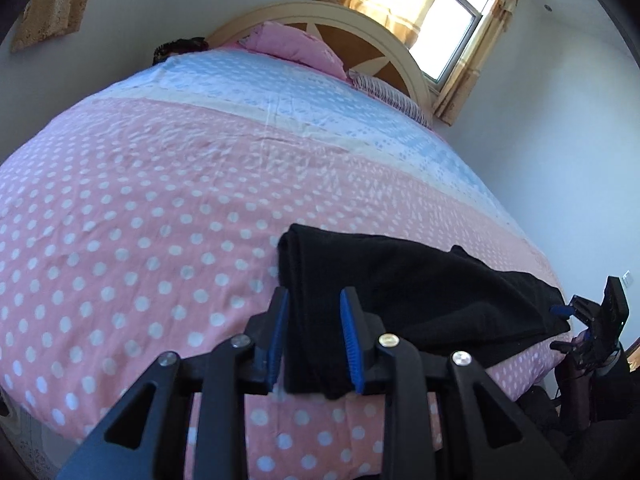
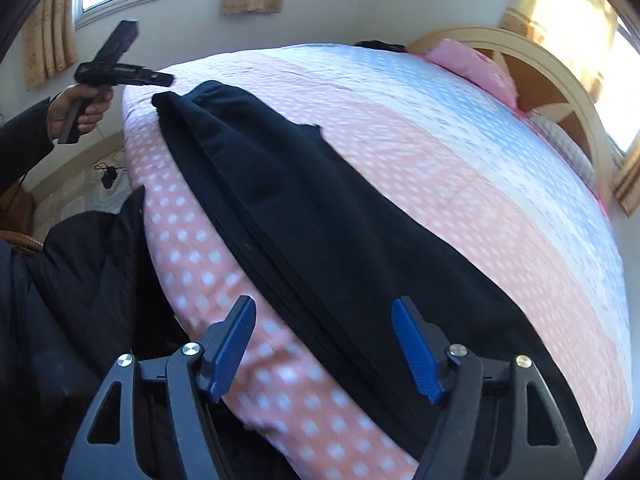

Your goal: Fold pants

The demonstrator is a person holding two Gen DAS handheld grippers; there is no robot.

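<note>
Black pants [image 1: 420,280] [image 2: 320,200] lie folded lengthwise in a long strip along the near edge of the bed [image 1: 140,200] [image 2: 440,140]. My left gripper [image 1: 314,292] hovers over one end of the strip. Its blue pads stand apart, and the fabric seen between them rests flat on the bed. In the right wrist view a hand holds the left gripper [image 2: 164,78] just off that end. My right gripper [image 2: 324,302] is wide open above the other end and the bed's edge, gripping nothing. The right gripper [image 1: 560,310] also shows in the left wrist view at the far right.
The bed has a pink dotted cover with a pale blue band. A pink pillow [image 1: 296,46] and a striped pillow [image 1: 392,94] lie by the curved headboard [image 2: 560,92]. Curtained windows [image 1: 452,20] are behind. The person's dark clothing [image 2: 80,260] is beside the bed edge.
</note>
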